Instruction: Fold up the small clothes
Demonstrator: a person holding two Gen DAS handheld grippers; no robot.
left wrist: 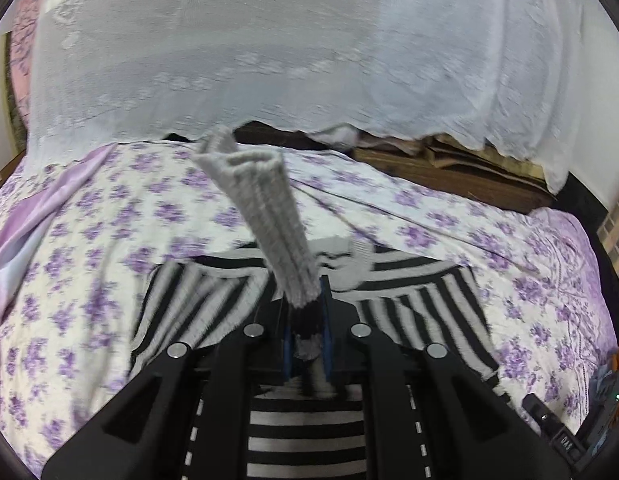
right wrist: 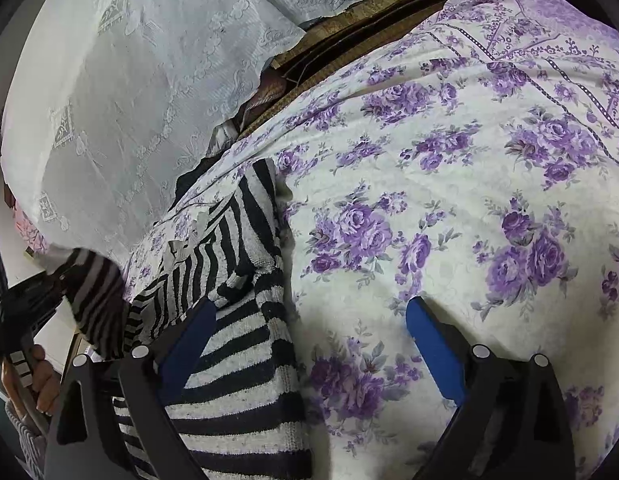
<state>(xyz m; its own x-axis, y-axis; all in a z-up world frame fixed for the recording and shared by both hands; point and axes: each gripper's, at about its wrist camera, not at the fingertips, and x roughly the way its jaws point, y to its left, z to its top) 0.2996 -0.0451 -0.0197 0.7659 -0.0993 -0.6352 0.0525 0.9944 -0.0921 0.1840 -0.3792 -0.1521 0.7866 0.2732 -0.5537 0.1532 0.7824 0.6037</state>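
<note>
One striped sweater lies on the bed, a soft, light knit that looks limp and likely to sag and stretch, so I judge it best taken by a cuff, hem or shoulder seam rather than mid-panel. The left tongs are closed tight on the grey ribbed cuff of one sleeve, lifted above the sweater's body. The right tongs stand wide apart and hold nothing, one finger resting over the sweater's edge, the other over bare bedspread; I count one garment and two tongs.
</note>
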